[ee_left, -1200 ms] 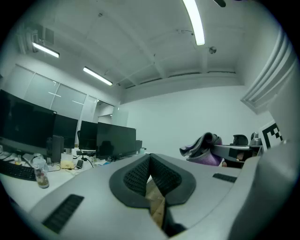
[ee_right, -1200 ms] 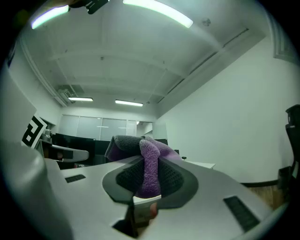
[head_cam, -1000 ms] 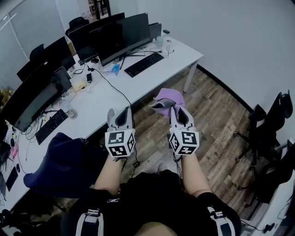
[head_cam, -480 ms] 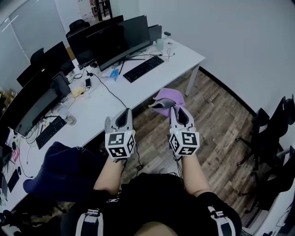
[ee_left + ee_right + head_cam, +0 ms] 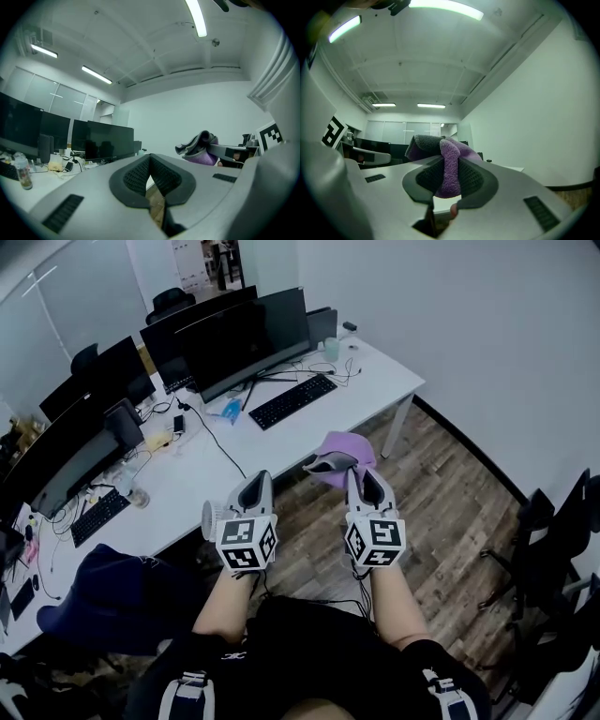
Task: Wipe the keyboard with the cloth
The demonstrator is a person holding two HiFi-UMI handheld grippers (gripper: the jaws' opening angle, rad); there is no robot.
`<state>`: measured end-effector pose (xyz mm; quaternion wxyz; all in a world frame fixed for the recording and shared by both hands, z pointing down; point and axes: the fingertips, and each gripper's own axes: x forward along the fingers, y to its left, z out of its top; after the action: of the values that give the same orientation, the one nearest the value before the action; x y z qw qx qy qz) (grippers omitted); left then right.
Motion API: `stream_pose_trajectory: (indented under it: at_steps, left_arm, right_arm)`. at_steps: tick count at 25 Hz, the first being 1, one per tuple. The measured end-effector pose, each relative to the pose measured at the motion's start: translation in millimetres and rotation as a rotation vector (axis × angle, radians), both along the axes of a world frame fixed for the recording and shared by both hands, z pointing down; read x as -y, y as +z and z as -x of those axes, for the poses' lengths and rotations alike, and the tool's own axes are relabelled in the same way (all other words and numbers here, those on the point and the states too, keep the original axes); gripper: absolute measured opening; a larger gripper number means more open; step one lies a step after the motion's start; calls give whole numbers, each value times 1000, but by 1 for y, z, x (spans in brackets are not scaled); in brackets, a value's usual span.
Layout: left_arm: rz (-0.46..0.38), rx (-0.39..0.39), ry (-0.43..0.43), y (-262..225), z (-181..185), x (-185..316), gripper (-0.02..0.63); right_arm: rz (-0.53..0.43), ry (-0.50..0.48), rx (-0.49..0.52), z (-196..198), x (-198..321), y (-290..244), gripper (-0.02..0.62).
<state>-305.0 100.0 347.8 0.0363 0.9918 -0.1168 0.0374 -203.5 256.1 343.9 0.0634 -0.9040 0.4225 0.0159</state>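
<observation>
A black keyboard (image 5: 293, 400) lies on the white desk (image 5: 375, 371) in front of a wide monitor (image 5: 246, 331), well ahead of both grippers. My right gripper (image 5: 361, 476) is held over the wooden floor, shut on a purple and grey cloth (image 5: 339, 451) that bunches out past its tips. In the right gripper view the cloth (image 5: 450, 174) is pinched between the pads of that gripper (image 5: 450, 161). My left gripper (image 5: 248, 491) is level with it to the left, jaws together and holding nothing. In the left gripper view its pads (image 5: 150, 157) meet at the tip, with the cloth (image 5: 202, 146) off to the right.
A second keyboard (image 5: 97, 514), more monitors (image 5: 70, 442), cables, a phone and a small bottle (image 5: 22, 171) are on the long desk at left. A dark blue chair (image 5: 112, 596) stands under its near edge. Black office chairs (image 5: 553, 531) stand at the right.
Both grippers stay side by side over the floor, with the cloth still in the right one. The desk and its keyboard have slid slightly right and lower in the head view.
</observation>
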Motion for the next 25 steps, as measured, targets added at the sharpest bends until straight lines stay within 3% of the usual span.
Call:
stream_pose_trajectory:
  at_steps: [13, 25]
  left_arm:
    - [-7, 12, -15, 16, -53, 1, 11]
    - [11, -22, -23, 28, -147, 49, 11]
  right_arm:
    - [3, -33, -7, -50, 11, 9, 92]
    - [39, -51, -39, -138, 64, 19, 92]
